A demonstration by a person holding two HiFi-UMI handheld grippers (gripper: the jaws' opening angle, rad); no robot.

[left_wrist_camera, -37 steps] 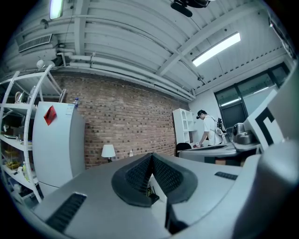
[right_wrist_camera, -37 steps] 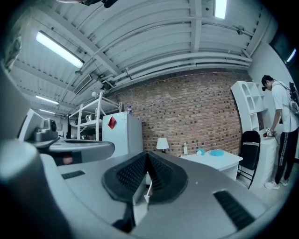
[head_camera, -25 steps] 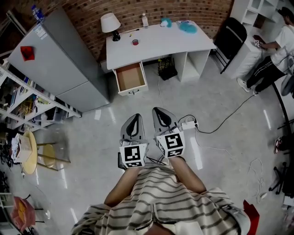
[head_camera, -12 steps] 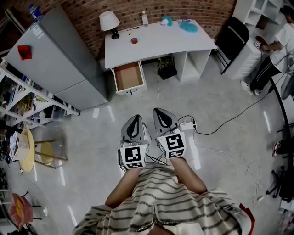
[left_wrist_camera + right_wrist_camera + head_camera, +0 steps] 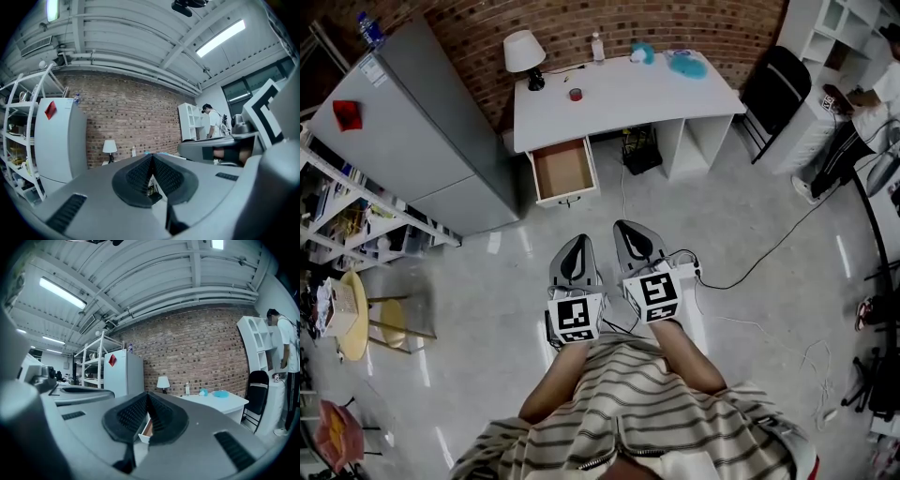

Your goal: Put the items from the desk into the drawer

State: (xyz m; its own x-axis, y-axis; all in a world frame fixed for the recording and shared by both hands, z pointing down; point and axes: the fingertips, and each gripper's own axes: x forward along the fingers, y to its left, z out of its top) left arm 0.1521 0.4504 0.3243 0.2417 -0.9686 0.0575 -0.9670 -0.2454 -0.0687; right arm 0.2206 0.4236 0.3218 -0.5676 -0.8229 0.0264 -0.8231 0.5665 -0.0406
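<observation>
Ahead of our left gripper (image 5: 576, 242) and right gripper (image 5: 625, 227), both matt grey plastic with ribbed black pads (image 5: 139, 176), we see a rough red brick wall (image 5: 684, 26), a smooth white desk (image 5: 628, 96) and its drawer (image 5: 562, 169), wood-brown inside. Beneath them the grey floor (image 5: 750, 197) is glossy, streaked with reflections.

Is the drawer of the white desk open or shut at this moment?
Open. The drawer sticks out from under the desk, and the head view looks down into its bare brown inside.
</observation>
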